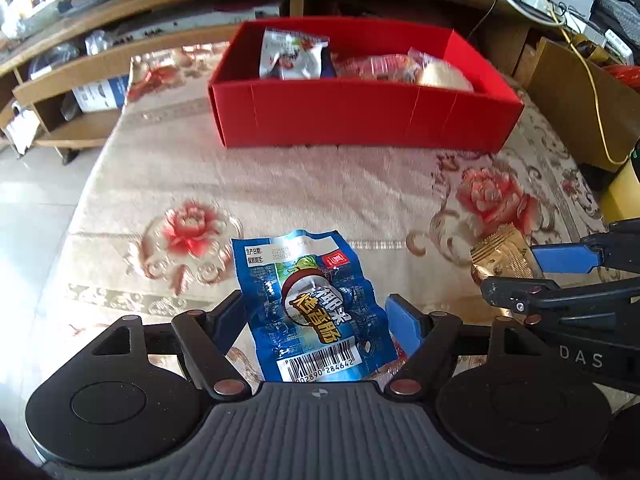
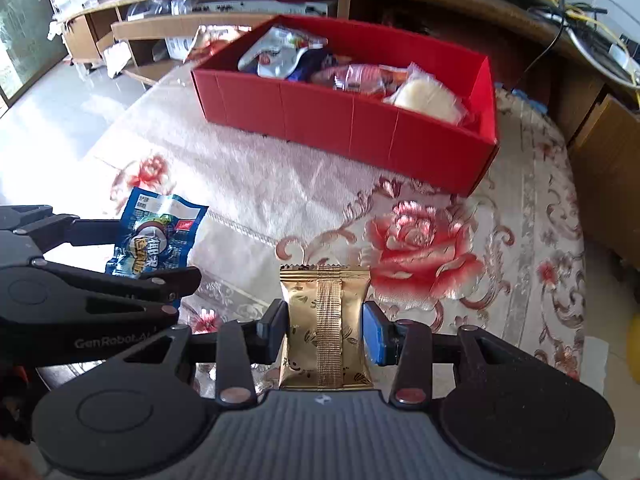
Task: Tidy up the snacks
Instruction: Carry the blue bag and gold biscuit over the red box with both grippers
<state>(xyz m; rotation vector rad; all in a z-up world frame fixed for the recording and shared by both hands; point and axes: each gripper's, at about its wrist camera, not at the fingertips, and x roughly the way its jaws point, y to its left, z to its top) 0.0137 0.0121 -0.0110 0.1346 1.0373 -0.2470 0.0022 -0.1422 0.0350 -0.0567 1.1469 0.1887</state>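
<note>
We see bright daylight coming from the left, bleaching the pale tiled floor (image 1: 28, 208) and glaring off the floral embroidered cloth (image 2: 256, 184). Fisheye bending curves the wooden shelving (image 1: 120, 40) at the edges; the background looks soft, the corners dark.

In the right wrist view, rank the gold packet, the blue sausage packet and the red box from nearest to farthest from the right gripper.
1. gold packet: between the right gripper pads, clamped.
2. blue sausage packet: to the left on the cloth, at the left gripper.
3. red box: farthest, at the back of the table.
</note>
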